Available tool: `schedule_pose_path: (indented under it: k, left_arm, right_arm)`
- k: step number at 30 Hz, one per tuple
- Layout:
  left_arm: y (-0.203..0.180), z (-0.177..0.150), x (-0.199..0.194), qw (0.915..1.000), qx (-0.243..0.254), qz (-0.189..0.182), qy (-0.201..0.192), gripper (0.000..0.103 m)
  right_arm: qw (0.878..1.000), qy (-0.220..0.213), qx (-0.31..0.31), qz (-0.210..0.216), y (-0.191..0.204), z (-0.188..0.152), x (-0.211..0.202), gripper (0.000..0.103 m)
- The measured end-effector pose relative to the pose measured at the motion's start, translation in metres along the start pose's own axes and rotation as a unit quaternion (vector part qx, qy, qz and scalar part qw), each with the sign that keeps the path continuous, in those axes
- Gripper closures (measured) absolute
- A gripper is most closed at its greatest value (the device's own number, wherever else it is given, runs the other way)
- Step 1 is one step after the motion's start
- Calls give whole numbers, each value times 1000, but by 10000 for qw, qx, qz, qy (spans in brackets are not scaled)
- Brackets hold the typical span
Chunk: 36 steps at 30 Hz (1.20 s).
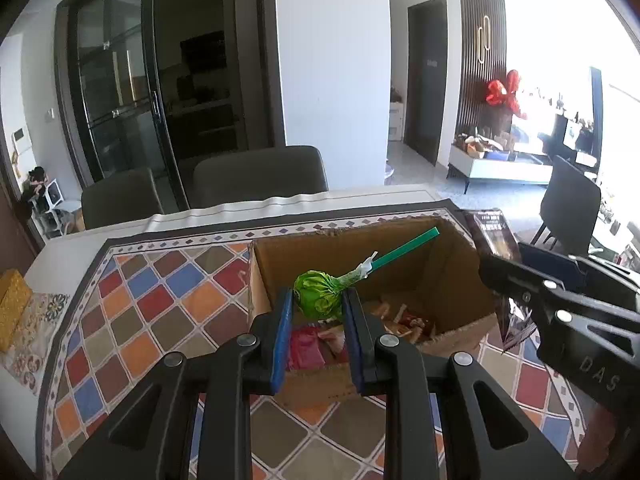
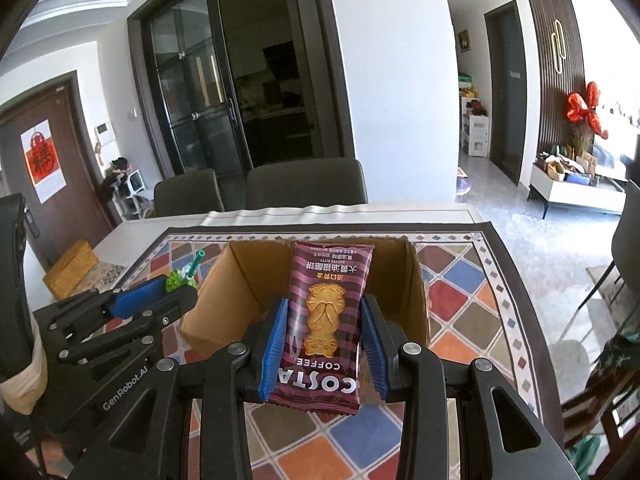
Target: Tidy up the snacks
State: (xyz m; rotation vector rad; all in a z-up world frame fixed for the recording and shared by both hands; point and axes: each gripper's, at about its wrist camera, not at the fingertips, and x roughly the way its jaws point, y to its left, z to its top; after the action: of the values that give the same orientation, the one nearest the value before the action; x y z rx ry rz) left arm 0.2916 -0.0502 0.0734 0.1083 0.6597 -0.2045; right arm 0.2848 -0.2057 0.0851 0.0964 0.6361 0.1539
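Note:
My left gripper (image 1: 316, 304) is shut on a green-wrapped lollipop (image 1: 320, 298) whose teal stick points up and to the right, held above the near edge of an open cardboard box (image 1: 460, 276). Several snack packets (image 1: 308, 344) lie on the box floor. My right gripper (image 2: 325, 312) is shut on a maroon Costa Coffee biscuit packet (image 2: 326, 320), upright above the same box (image 2: 224, 304). The left gripper (image 2: 176, 286) with the lollipop (image 2: 175, 279) shows at the left of the right wrist view; the right gripper (image 1: 516, 280) with its packet (image 1: 492, 236) shows at the right of the left wrist view.
The box stands on a patchwork-patterned mat (image 1: 160, 300) over a white table (image 2: 132, 236). A yellow woven box (image 2: 70, 270) sits at the table's left end. Two grey chairs (image 2: 306, 186) stand behind the far edge, and another dark chair (image 1: 568, 204) stands to the right.

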Motion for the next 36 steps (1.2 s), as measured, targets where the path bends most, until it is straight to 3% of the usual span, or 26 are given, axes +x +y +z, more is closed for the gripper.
schedule_pose_path:
  k: [9, 11, 13, 15, 18, 26, 36]
  left_arm:
    - [3, 17, 29, 9995, 11, 55, 318, 77]
    - [5, 19, 32, 9994, -35, 66, 350, 71]
    - [7, 19, 32, 9993, -52, 142, 341, 63]
    - [8, 18, 30, 9993, -65, 180, 310, 63]
    - [10, 13, 23, 9994, -107, 221, 252, 62]
    - [10, -4, -13, 9995, -192, 242, 47, 52]
    - [6, -33, -82, 9981, -265, 323, -451, 34]
  right_arm:
    - [9995, 321, -8, -31, -5, 22, 36, 65]
    - [9992, 410, 1, -28, -7, 23, 43, 65]
    - [9990, 451, 31, -59, -7, 23, 47, 58]
    - [9987, 465, 53, -189, -9, 22, 48, 52]
    - [9984, 490, 47, -260, -10, 19, 47, 51]
    - [9991, 337, 57, -258, -5, 4, 19, 47]
    - [9989, -149, 1, -449, 6, -24, -47, 29]
